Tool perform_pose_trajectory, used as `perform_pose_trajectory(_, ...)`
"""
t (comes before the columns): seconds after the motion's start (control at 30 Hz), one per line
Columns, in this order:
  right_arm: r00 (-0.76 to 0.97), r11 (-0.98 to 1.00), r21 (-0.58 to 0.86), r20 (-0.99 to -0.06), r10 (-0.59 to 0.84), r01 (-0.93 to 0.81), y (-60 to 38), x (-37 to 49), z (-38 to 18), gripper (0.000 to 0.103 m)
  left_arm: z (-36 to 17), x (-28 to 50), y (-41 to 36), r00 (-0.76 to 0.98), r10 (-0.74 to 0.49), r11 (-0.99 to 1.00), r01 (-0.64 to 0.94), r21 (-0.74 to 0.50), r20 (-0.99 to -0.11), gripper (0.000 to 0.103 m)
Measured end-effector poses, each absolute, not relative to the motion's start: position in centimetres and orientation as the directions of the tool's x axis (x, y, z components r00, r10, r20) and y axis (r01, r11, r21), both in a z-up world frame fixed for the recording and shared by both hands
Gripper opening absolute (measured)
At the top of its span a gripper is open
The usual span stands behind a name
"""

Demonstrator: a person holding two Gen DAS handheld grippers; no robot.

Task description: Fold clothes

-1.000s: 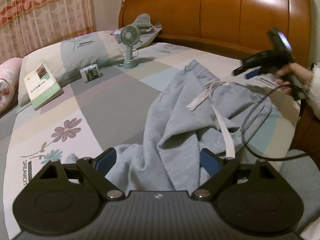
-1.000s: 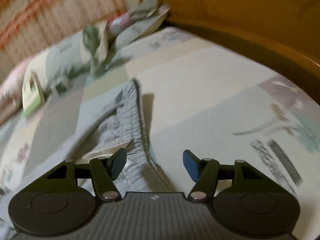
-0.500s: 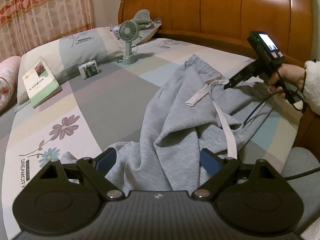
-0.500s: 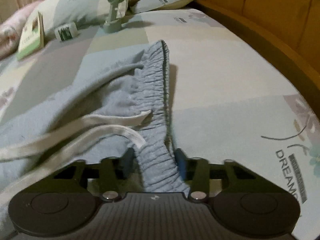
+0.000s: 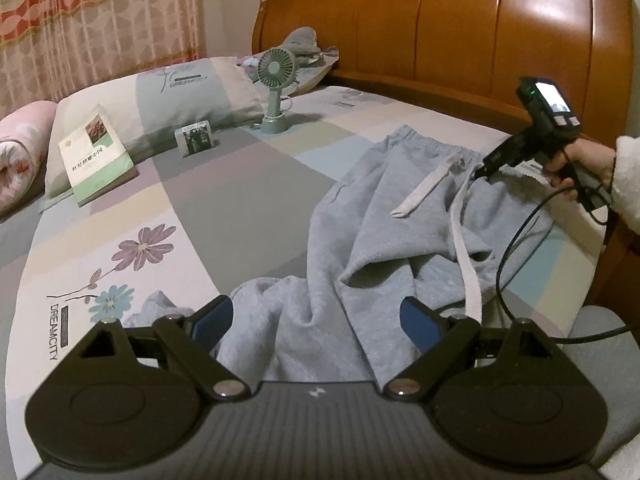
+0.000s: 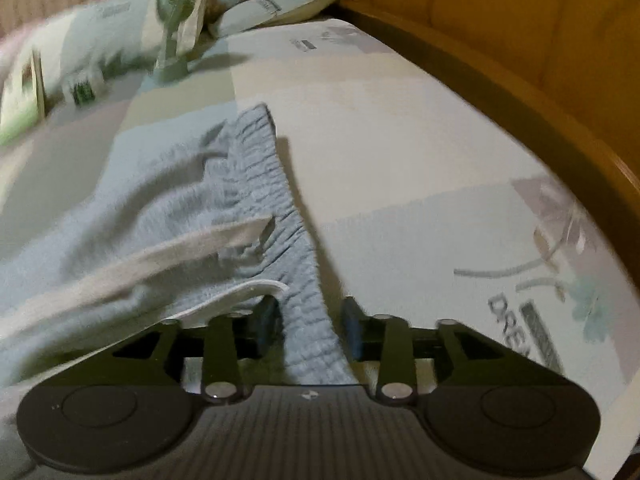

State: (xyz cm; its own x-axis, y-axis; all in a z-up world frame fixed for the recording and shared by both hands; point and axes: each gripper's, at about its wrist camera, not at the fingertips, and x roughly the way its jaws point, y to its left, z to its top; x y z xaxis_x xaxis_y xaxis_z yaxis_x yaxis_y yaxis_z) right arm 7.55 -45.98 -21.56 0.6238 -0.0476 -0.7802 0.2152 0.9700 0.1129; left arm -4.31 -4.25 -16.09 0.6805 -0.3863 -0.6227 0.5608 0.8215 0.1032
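Patchwork bedding covers the bed (image 5: 224,184), bounded by a wooden headboard (image 5: 460,28) along its far edge and a patterned curtain (image 5: 92,12) behind the far left corner

Left wrist view:
- Grey sweatpants (image 5: 380,240) lie crumpled across the right half of the bed, waistband toward the headboard edge, legs bunched toward the near edge
- White drawstring (image 5: 464,248) trails over the fabric from the waistband down toward the near edge
- Left gripper (image 5: 316,318) hangs over the leg fabric at the near edge; jaws stand wide apart, with cloth between the blue pads (image 5: 212,316) but not clamped
- Right gripper (image 5: 482,170) is held by a hand (image 5: 568,164) in a white sleeve at the right edge, its tip at the waistband
- A black cable (image 5: 516,248) loops from that tool across the sweatpants
- Near the far left corner: pillow (image 5: 180,96), book (image 5: 96,152) leaning on it, small card (image 5: 194,138), green desk fan (image 5: 276,92) standing upright

Right wrist view (partly motion-blurred):
- Right gripper (image 6: 308,326) has its jaws drawn close, clamped on the ribbed waistband of the sweatpants (image 6: 280,216)
- Drawstring (image 6: 192,248) ends lie just left of the clamped section
- Bare bedding (image 6: 420,168) lies to the right, up to the headboard (image 6: 520,40)
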Motion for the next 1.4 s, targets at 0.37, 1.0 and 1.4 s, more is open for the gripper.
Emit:
perform_pose_trajectory(0.37, 0.715, 0.784, 0.499, -0.691, 0.105, 0.368, -49.8, -4.7, -22.7, 0.067, -15.8, -4.8, -3.7, 0.686, -0.393, 0.826, 0.556, 0.092, -0.612, 0.09)
perform_pose_trajectory(1.0, 0.759, 0.723, 0.58, -0.64, 0.119, 0.375, -48.5, -7.2, -25.8, 0.02, -14.9, -6.1, -3.8, 0.673, -0.404, 0.82, 0.566, 0.08, -0.62, 0.09)
perform_pose_trajectory(1.4, 0.784, 0.879, 0.374, -0.621, 0.0, 0.297, -42.8, -10.3, -17.8, 0.076, -14.7, -5.9, -0.1, 0.677, -0.345, 0.849, 0.52, 0.092, -0.65, 0.09)
